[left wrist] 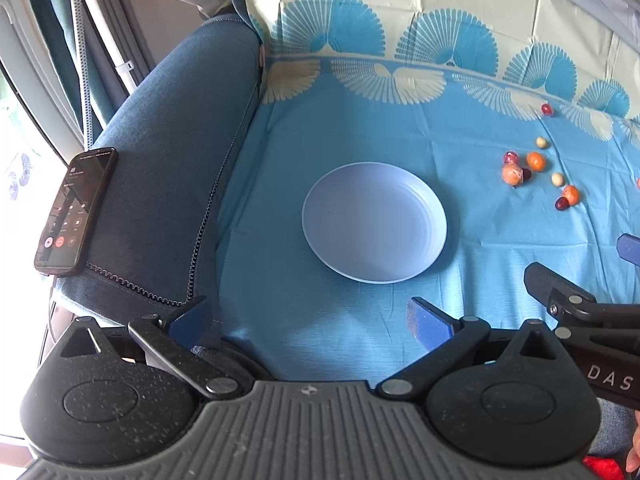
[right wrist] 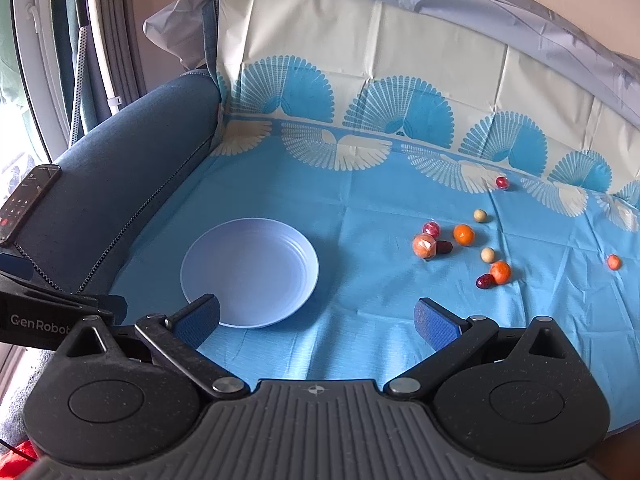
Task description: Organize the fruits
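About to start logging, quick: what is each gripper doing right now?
Left gripper: open, holding nothing.
Right gripper: open, holding nothing.

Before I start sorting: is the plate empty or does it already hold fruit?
Empty. The plate shows only its bare lilac surface in both views; the fruits all lie scattered on the blue cloth to its right.

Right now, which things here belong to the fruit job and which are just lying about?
Job: plate, empty; scattered fruits on the cloth; left tongs and right tongs, both open and empty.

Lying about: phone on the sofa arm.
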